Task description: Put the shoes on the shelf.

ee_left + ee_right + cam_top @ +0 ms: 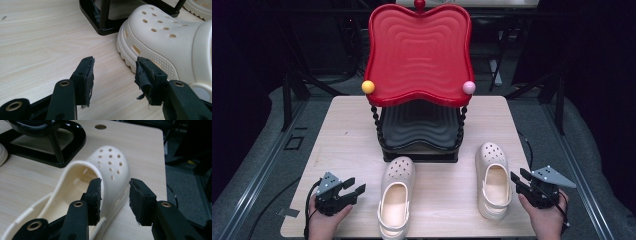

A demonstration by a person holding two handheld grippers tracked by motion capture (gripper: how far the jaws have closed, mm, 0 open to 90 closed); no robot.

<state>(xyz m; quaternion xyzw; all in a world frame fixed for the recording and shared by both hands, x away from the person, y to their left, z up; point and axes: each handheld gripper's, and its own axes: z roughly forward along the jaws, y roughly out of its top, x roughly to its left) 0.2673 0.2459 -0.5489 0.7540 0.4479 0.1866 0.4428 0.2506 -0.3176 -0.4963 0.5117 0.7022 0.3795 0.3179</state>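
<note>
Resting cream perforated clogs (494,179)

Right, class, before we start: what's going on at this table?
A person sits at a wooden table with a gripper in each hand. Two cream clogs lie in front of a two-tier rack with a red tray on top. The left gripper is open on bare table beside the left clog. The right gripper is open beside the right clog, its jaws straddling the clog's side wall without pressing it. Neither clog is held.

Two cream clogs (494,180), upright, apart
</note>
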